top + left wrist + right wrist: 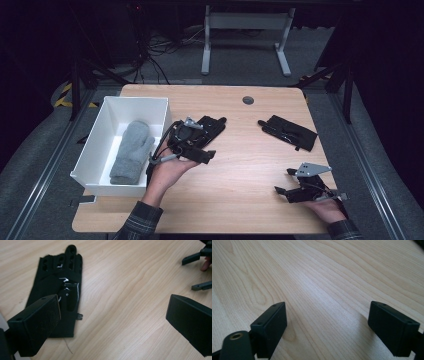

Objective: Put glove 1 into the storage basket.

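Black glove (56, 293) lies flat on the tabletop (240, 165), fingers pointing away from the left tool (207, 142), which hovers over it near the tabletop's middle. In the left gripper view the tool's jaws stand wide apart, released, one jaw above the glove's cuff, the other over bare wood, with nothing pinched between them. Just to the left of that tool sits a white bin (100, 131) holding a grey mitten (131, 151). Farther right, a second black glove (289, 132) lies on the tabletop, well apart from the first. The right tool (286, 181) rests low near the front right corner, its jaws also spread and released over bare wood.
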A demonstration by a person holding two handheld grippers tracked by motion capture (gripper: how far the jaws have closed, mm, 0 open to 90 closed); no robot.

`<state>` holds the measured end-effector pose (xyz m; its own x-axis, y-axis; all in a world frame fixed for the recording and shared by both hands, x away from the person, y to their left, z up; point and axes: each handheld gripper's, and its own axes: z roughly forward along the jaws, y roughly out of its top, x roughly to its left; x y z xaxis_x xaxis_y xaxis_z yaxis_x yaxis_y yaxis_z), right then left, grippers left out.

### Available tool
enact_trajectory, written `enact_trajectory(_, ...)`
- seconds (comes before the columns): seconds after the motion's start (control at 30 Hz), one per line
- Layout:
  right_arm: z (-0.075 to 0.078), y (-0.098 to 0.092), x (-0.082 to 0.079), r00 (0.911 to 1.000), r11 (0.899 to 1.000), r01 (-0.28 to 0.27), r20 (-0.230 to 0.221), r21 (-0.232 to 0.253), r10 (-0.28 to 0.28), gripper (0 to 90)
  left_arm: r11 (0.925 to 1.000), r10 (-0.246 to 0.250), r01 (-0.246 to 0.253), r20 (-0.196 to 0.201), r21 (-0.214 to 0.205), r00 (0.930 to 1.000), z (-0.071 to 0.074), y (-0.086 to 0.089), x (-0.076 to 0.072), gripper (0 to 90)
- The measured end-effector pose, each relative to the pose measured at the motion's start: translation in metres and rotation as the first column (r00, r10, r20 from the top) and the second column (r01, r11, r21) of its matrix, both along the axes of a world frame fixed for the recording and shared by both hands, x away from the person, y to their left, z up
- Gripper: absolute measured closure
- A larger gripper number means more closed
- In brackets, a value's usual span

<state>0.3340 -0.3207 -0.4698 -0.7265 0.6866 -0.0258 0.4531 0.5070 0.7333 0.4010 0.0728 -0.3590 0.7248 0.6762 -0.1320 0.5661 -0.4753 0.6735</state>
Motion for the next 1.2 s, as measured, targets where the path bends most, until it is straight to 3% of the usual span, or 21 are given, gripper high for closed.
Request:
enact_trajectory(0.13,0.000,0.000,0.000,1.0000,1.000,0.000,0.000,0.000,0.000,15.9,0.9997,-0.020,0.020,-0.005,0.011,0.9998,-0.011,-0.007,-0.003,0.3)
enact_trajectory(0.3,0.000,0.000,0.000,1.0000,1.000,0.000,-0.001,0.000,0.000,15.9,0.9963,-0.051,0.051,0.002,0.070,0.9987,-0.027,-0.019,-0.011,0.2)
enact_trajectory(0.4,0.000,0.000,0.000,1.0000,1.000,0.001,-0.001,-0.001,-0.001,15.7,0.9959,-0.055,0.054,0.020,0.072,0.9983,-0.033,-0.023,-0.015,0.2)
enact_trajectory(0.77,0.000,0.000,0.000,1.0000,1.000,0.002,-0.001,-0.003,-0.002,15.3,0.9918,-0.082,0.081,0.008,0.099,0.9966,-0.065,-0.037,-0.031,0.3)
enact_trajectory(0.97,0.001,0.001,0.001,1.0000,1.000,0.003,-0.006,-0.009,-0.003,15.5,0.9918,-0.079,0.078,0.005,0.101,0.9969,-0.082,-0.037,-0.039,0.3)
enact_trajectory(1.03,0.003,0.003,0.003,0.9997,1.000,-0.004,-0.023,-0.025,0.003,16.5,0.9884,-0.099,0.096,0.016,0.117,0.9950,-0.089,-0.035,-0.041,0.2)
enact_trajectory(1.13,0.007,0.005,0.006,0.9997,0.999,-0.009,-0.025,-0.036,0.008,21.3,0.9882,-0.106,0.105,0.008,0.112,0.9943,-0.096,-0.028,-0.043,0.2)
enact_trajectory(1.2,0.011,0.006,0.006,0.9999,0.999,-0.010,-0.012,-0.035,0.010,25.7,0.9892,-0.107,0.104,0.024,0.103,0.9939,-0.099,-0.022,-0.045,0.2)
